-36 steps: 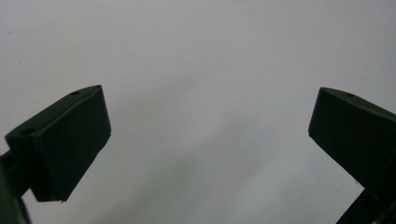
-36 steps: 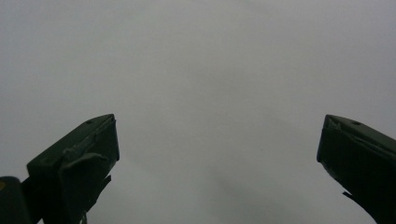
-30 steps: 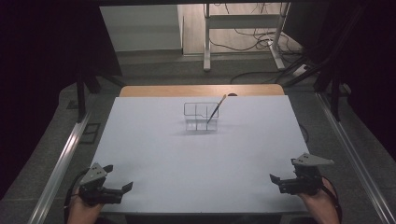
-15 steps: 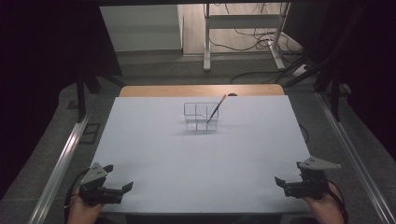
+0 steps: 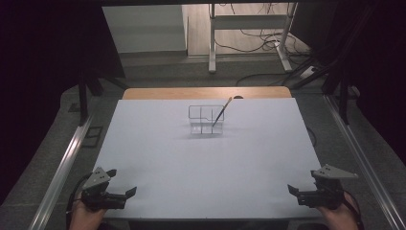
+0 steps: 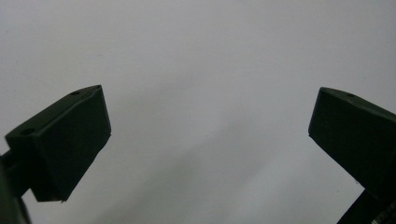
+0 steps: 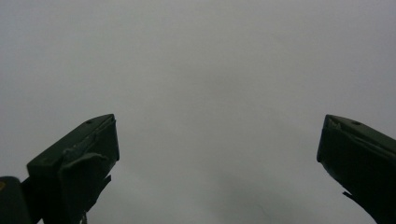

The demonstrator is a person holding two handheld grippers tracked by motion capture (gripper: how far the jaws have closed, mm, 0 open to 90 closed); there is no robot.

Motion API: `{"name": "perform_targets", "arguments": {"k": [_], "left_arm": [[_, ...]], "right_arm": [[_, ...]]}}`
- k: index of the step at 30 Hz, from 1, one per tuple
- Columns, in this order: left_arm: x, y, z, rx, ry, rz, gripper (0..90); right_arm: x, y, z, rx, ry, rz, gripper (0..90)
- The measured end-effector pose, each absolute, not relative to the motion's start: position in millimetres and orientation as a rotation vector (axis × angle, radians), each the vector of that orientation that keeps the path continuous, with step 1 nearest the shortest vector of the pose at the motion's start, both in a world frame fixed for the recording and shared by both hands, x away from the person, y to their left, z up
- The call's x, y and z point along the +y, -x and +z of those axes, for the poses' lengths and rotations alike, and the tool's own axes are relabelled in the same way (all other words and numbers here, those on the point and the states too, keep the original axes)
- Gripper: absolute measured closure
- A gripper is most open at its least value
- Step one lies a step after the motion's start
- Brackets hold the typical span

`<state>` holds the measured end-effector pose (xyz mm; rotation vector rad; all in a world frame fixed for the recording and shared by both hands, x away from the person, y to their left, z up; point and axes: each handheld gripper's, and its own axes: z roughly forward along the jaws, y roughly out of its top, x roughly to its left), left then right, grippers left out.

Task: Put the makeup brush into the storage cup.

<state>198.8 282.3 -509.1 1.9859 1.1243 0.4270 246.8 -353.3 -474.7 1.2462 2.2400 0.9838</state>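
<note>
A clear divided organizer box (image 5: 206, 120) stands at the far middle of the white tabletop (image 5: 206, 163). A thin brush or pencil (image 5: 221, 111) leans in its right compartment, tip up to the right. My left gripper (image 5: 128, 192) rests at the near left corner of the table, and in the left gripper view (image 6: 208, 116) its jaws stand wide apart over bare white surface. At the near right corner lies my right gripper (image 5: 292, 190), also open with nothing between its jaws in the right gripper view (image 7: 217, 144).
A wooden board edge (image 5: 206, 92) shows behind the white top. Metal rails (image 5: 62, 167) run along both sides of the table. A desk frame and cables (image 5: 249, 38) stand on the floor beyond.
My right gripper has drawn back toward the near right corner, a little lower in the view. The left gripper and the box have stayed put.
</note>
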Motion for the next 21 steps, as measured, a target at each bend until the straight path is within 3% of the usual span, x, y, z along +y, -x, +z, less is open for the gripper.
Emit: {"name": "perform_targets", "arguments": {"k": [21], "left_arm": [[282,-200,-510,1.128,-1.994,0.423,0.0]], "right_arm": [[-369,-239,-485,2.225,-1.307,0.942,0.0]]}}
